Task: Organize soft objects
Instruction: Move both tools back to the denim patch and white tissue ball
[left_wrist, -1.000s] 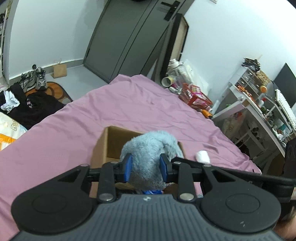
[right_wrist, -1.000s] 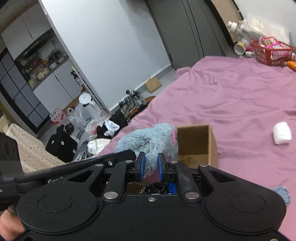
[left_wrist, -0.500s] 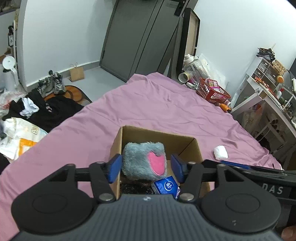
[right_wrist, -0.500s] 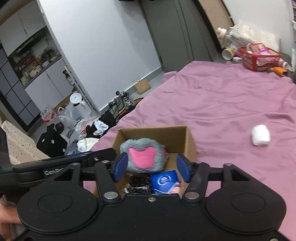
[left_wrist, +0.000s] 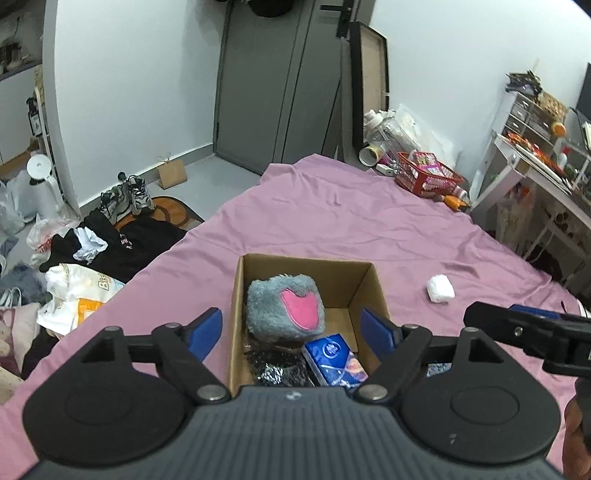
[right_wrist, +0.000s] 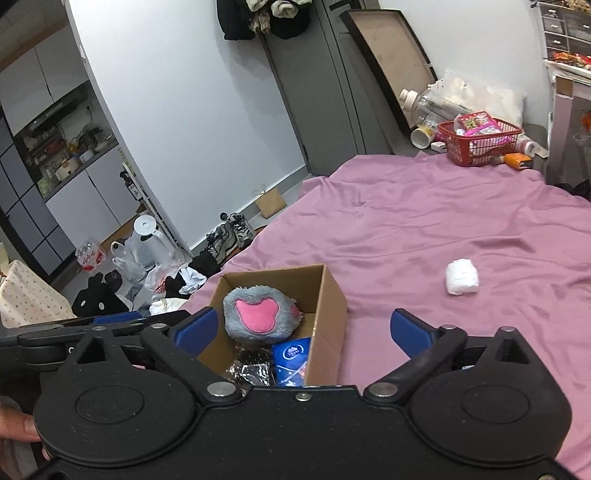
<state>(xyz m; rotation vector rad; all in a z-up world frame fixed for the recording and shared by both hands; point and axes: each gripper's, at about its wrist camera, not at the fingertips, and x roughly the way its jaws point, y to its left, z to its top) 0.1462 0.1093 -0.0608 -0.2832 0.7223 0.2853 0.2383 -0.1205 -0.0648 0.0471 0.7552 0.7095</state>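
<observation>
Hovering above the open brown cardboard box (left_wrist: 309, 275), the left tongs (left_wrist: 291, 326) hold their blue-padded fingers (left_wrist: 205, 329) spread wide, one on each side of the box opening, with nothing between them. The right tongs (right_wrist: 301, 330) are spread just as wide and also empty; their left finger sits over the near left edge of the box (right_wrist: 328, 291), while the right finger hangs over bare purple bedsheet (right_wrist: 461, 229) to the right of the box. In the left wrist view the right tongs' black arm reaches in from the right of the box, and part of a hand shows at the lower right edge.

Inside the box, against its far left wall, lies the grey plush paw-shaped toy with a pink felt pad (left_wrist: 285, 308), fluffy and rounded, its pink face turned up toward the cameras. Nearer than the toy in the box rest a blue tissue packet (left_wrist: 334, 356) and a crinkled silver-black foil wrapper (left_wrist: 275, 367), both touching the toy's lower edge.

On the bedsheet, well to the right of the box, sits a small white rolled cloth bundle (right_wrist: 461, 277). Far beyond the box, past the bed's far edge, stands a red plastic basket (right_wrist: 480, 142).
</observation>
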